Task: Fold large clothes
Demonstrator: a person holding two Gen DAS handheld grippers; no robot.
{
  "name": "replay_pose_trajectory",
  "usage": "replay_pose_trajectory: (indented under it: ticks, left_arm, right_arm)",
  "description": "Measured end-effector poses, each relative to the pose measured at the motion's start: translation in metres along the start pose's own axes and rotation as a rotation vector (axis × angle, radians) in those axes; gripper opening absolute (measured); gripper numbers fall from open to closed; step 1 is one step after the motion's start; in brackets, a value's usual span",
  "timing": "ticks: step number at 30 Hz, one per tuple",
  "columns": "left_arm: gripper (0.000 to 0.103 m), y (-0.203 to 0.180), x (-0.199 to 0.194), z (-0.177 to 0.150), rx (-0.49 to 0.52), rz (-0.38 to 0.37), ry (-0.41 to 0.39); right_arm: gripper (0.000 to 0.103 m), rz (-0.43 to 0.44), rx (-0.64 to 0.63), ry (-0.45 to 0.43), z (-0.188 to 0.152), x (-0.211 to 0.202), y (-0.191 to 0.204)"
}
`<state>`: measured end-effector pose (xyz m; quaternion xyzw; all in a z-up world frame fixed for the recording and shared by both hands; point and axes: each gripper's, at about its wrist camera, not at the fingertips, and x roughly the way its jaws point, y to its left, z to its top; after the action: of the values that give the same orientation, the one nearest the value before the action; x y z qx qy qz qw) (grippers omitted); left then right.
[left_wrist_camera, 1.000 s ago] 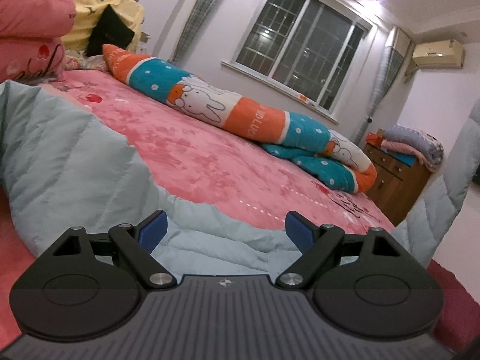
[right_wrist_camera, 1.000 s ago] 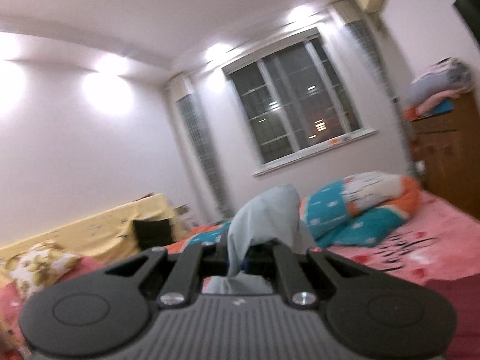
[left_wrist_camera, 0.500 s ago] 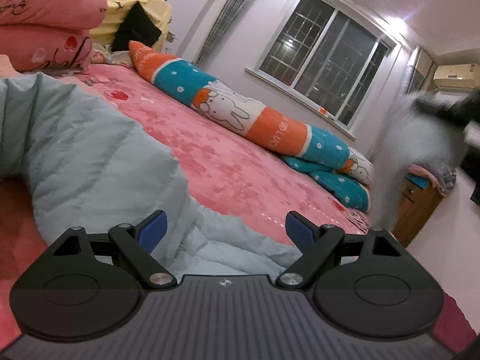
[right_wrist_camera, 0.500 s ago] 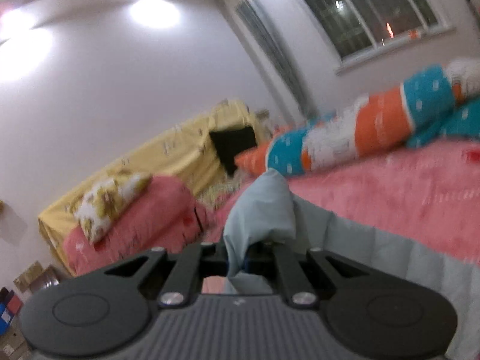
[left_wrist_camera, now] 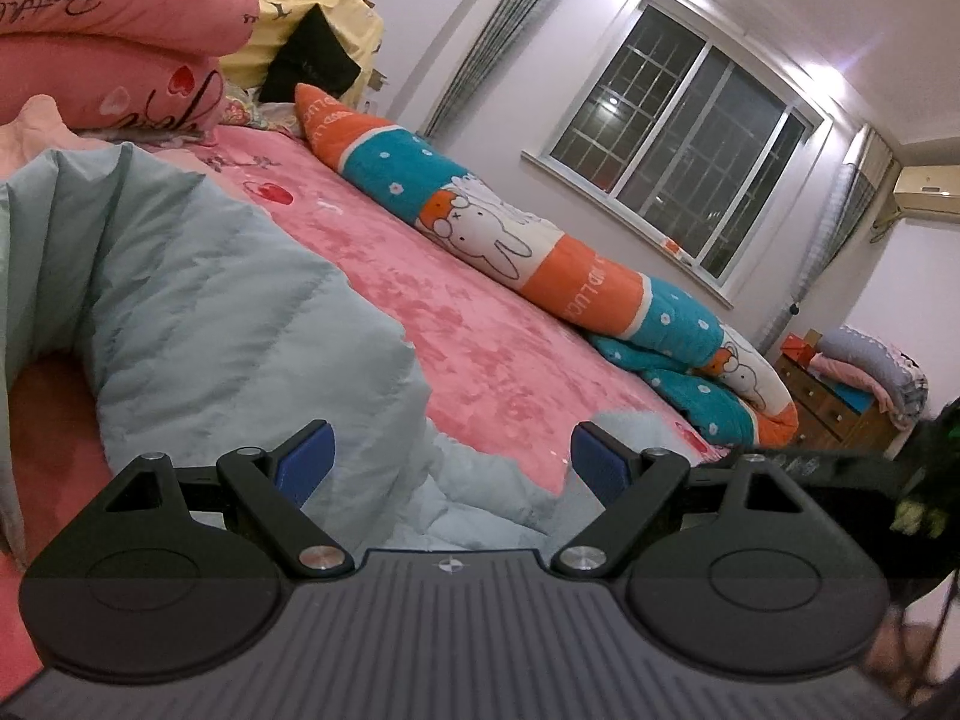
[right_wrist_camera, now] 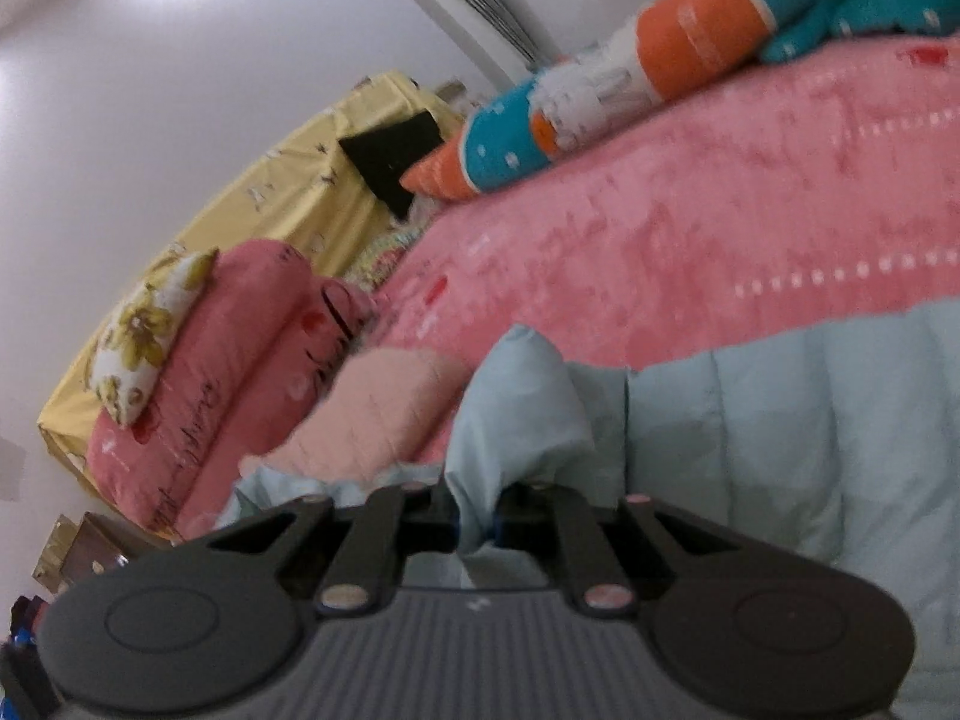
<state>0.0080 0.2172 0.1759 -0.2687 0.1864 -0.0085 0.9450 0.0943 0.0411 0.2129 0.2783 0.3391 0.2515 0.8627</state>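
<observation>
A pale blue quilted coat [left_wrist_camera: 210,300] lies spread on the pink bed [left_wrist_camera: 510,348]. My left gripper [left_wrist_camera: 450,468] is open and low over the coat's near edge, its blue pads [left_wrist_camera: 303,468] wide apart with nothing pinched. In the right wrist view, my right gripper [right_wrist_camera: 480,516] pinches a bunched fold of the same coat [right_wrist_camera: 516,408], low over the rest of the coat [right_wrist_camera: 780,432]. Its jaws are opening, with the cloth still between them. The pads are hidden by the cloth.
A long orange, teal and white bolster [left_wrist_camera: 540,252] lies along the bed's far side. Pink pillows [left_wrist_camera: 108,18] and a pale pink quilted cushion [right_wrist_camera: 372,414] lie at the head. A wooden dresser [left_wrist_camera: 840,408] stands beyond the foot. A dark blurred shape [left_wrist_camera: 852,468] fills the left view's right edge.
My right gripper has come down from high in the air to just above the bed, bringing the coat's fold with it. The left gripper has rolled slightly and stayed in place.
</observation>
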Motion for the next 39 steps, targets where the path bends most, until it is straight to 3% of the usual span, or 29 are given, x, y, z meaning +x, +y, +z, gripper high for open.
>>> replay_pose_trajectory:
  ticks: [3, 5, 12, 14, 20, 27, 31, 39]
  left_arm:
    - [0.103, 0.002, 0.0, 0.0, -0.008, 0.0, 0.004]
    - [0.103, 0.004, 0.001, 0.001, -0.01, 0.001, 0.008]
    - [0.103, 0.002, 0.0, 0.001, -0.001, 0.005, 0.007]
    - [0.103, 0.0, 0.0, 0.0, 0.008, 0.001, 0.006]
    - [0.103, -0.008, -0.002, -0.003, 0.049, -0.04, -0.012]
    - [0.103, -0.031, 0.002, -0.015, 0.161, -0.177, 0.014]
    - [0.103, -0.036, 0.012, -0.023, 0.198, -0.176, 0.07]
    - [0.103, -0.041, 0.03, -0.032, 0.247, -0.155, 0.152]
  right_arm:
    - [0.023, -0.001, 0.016, 0.02, -0.008, 0.008, -0.006]
    - [0.045, -0.001, 0.026, 0.021, -0.012, 0.012, -0.01]
    - [0.053, -0.016, 0.026, 0.002, -0.02, 0.002, -0.014]
    - [0.061, -0.058, -0.008, -0.018, -0.023, -0.01, -0.013]
    - [0.062, -0.244, -0.112, -0.102, -0.037, -0.054, -0.024]
    - [0.063, -0.336, -0.029, -0.093, -0.042, -0.074, -0.077]
    - [0.062, -0.407, -0.021, -0.074, -0.049, -0.081, -0.096]
    - [0.062, -0.402, -0.033, -0.063, -0.057, -0.096, -0.109]
